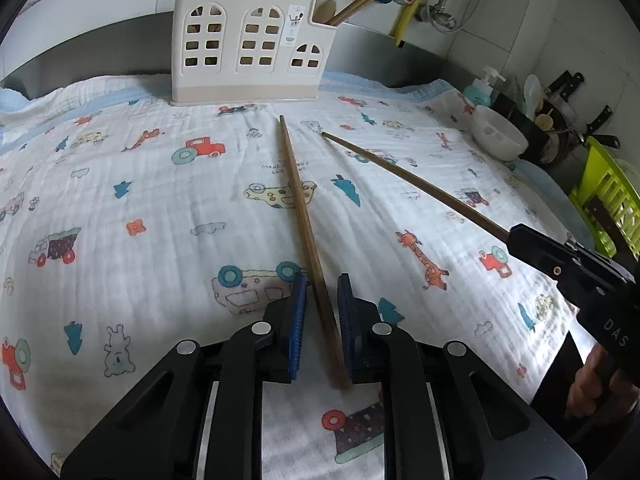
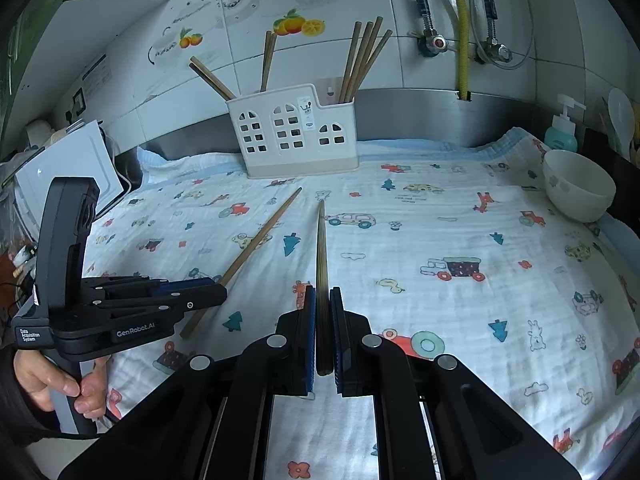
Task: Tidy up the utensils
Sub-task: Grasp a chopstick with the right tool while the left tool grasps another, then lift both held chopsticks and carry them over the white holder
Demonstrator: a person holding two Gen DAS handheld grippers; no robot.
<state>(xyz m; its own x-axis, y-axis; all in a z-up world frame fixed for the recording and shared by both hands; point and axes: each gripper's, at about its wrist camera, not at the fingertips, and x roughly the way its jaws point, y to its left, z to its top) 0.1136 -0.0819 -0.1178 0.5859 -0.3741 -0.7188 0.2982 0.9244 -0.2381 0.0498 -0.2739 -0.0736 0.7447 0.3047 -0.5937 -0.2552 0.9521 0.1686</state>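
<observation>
Only the right wrist view showed the right gripper clamping one chopstick. The left gripper straddled another chopstick, jaws narrowly apart. Open cloth lay before the holder.

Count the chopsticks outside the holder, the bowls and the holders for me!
Loose chopsticks: 2
Bowls: 1
Holders: 1
Total: 4
</observation>
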